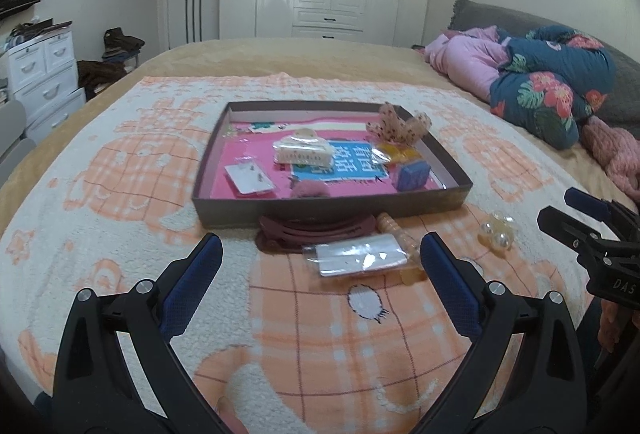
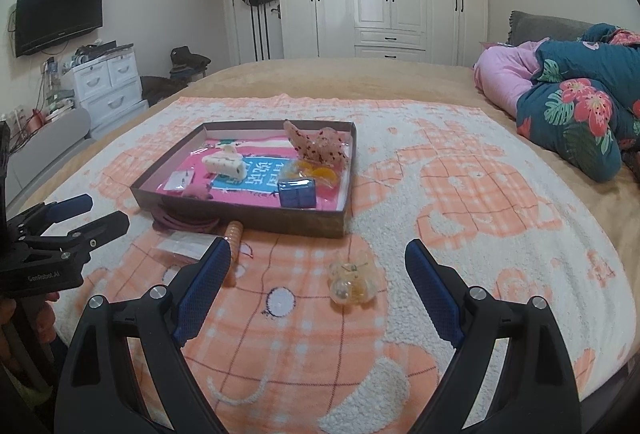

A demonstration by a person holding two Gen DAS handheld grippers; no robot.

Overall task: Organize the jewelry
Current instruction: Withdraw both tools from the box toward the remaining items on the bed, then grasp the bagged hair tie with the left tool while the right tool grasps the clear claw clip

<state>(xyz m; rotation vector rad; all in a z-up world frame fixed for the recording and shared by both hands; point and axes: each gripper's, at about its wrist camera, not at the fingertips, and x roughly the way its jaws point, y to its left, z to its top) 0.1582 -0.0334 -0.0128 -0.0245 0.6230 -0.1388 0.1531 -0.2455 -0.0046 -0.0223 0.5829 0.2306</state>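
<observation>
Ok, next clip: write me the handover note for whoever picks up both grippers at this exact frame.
Left gripper: open, empty, facing the clear packet.
Right gripper: open, empty, facing the pearl cluster.
In the tray already: cream claw clip, earring card, blue box, spotted bow, orange piece.
Still on the blanket in front of the tray: maroon hair ties, peach ridged stick, clear packet, pearl cluster.
Left: move those four in.

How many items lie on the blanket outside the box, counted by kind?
Dark red hair bands: 1 bundle
Clear packet with card: 1
Orange ribbed hair clip: 1
Pearl bead hair accessory: 1
Total: 4
</observation>
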